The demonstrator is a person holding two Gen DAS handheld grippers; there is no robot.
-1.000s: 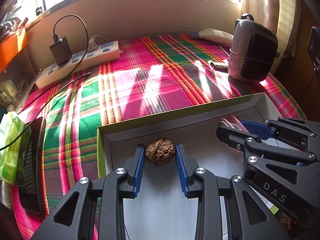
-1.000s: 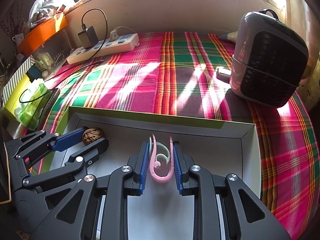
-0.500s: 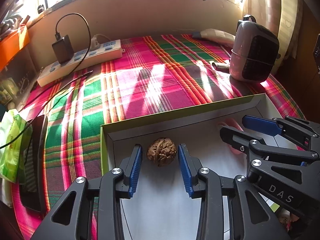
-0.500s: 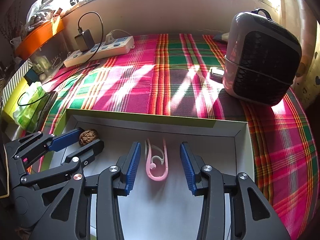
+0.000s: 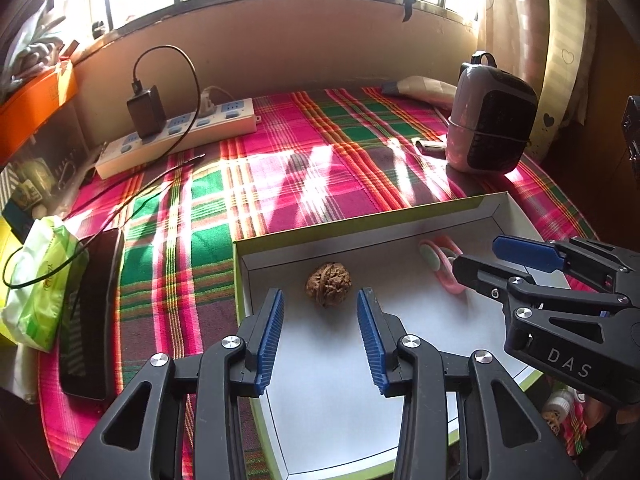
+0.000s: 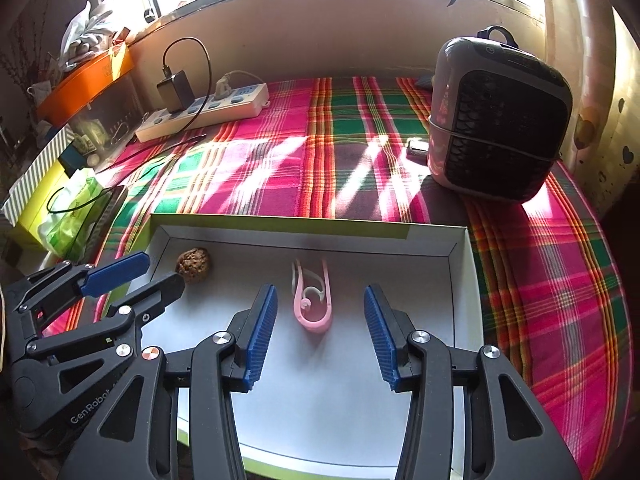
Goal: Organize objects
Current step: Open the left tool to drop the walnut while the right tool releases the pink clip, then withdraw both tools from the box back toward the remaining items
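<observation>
From the left wrist, the left gripper (image 5: 320,320) stands with its jaws apart, having just been opening, and the walnut (image 5: 328,284) lies free just beyond their tips, near the far left corner of the white box (image 5: 400,224). It looks light, hard and round, likely to roll; a hold across its widest part seems safest. From the right wrist, the right gripper (image 6: 320,320) is likewise spread, freshly opened, with the pink clip (image 6: 313,298) loose on the box floor ahead of its tips, near the far wall's middle. Thin and springy, it should be pinched across both legs. The box rests on a plaid cloth (image 6: 280,168) below a sunlit window; a power strip (image 6: 202,114) lies at the far edge, a small heater (image 6: 498,120) at the right.
</observation>
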